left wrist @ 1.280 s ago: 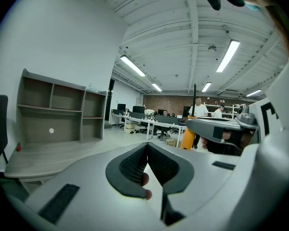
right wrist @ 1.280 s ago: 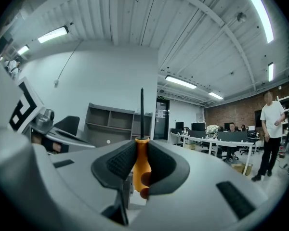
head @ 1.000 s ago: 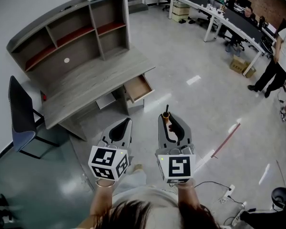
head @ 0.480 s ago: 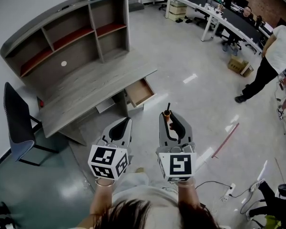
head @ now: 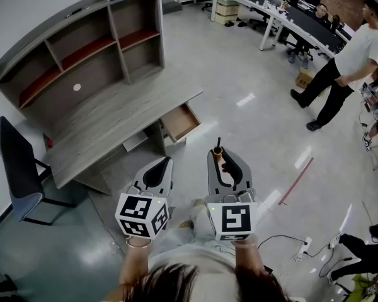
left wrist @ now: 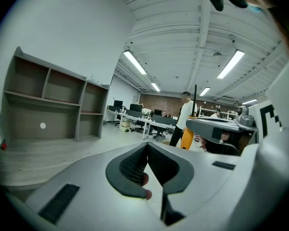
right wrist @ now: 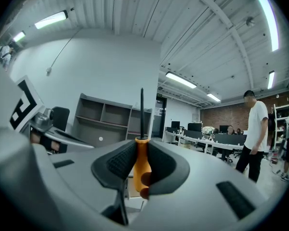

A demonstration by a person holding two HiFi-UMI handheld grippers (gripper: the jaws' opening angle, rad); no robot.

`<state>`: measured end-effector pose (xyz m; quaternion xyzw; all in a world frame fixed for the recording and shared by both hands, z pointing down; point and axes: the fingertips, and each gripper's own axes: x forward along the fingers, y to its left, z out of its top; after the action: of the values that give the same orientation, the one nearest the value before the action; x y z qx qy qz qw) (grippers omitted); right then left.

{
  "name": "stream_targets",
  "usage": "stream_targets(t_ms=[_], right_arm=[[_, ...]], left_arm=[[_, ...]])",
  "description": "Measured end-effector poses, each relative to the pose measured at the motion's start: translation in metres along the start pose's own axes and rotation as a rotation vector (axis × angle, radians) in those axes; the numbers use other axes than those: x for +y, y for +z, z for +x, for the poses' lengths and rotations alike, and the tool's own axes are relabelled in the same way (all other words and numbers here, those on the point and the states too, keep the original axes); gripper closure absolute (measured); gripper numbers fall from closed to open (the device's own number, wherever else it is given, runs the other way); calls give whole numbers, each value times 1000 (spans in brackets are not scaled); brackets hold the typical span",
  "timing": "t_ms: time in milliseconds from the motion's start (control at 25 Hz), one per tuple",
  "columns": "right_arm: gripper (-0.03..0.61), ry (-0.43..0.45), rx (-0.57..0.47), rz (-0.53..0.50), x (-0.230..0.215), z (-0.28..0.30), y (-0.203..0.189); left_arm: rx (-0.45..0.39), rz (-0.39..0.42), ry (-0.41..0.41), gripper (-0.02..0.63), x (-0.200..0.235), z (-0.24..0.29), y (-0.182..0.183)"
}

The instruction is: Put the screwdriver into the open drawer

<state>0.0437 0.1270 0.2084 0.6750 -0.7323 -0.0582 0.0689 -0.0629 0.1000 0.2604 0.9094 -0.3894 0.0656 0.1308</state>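
While I stand well back from the desk [head: 113, 115], my right gripper [head: 222, 161] is clamped on the orange handle of the screwdriver [right wrist: 141, 158], its dark shaft pointing straight out past the jaw tips. My left gripper [left wrist: 147, 149] holds nothing, its pads pressed together. The open drawer [head: 181, 122] juts from the desk's right end, well apart from both grippers.

To do this well, I judge I should walk in and bring the shaft over the drawer's mouth. Then I should lower it to lie along the drawer's length, and let go only once the handle sits low inside, so it can't bounce out.

In my right gripper view the drawer is mostly hidden behind my own jaws. From the head view I can't tell what lies inside it. The screwdriver's tip is too small to read.
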Motion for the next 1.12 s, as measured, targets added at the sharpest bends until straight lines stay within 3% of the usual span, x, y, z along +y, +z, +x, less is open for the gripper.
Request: stream_targets(t_ms=[480,1120], right_arm=[[492,15,9,14,-25,44,-12],[492,85,54,-20,-39,142,-40]], left_arm=[[-1,6,23,597,16,46,10],[9,-9,99,597,79,116,25]])
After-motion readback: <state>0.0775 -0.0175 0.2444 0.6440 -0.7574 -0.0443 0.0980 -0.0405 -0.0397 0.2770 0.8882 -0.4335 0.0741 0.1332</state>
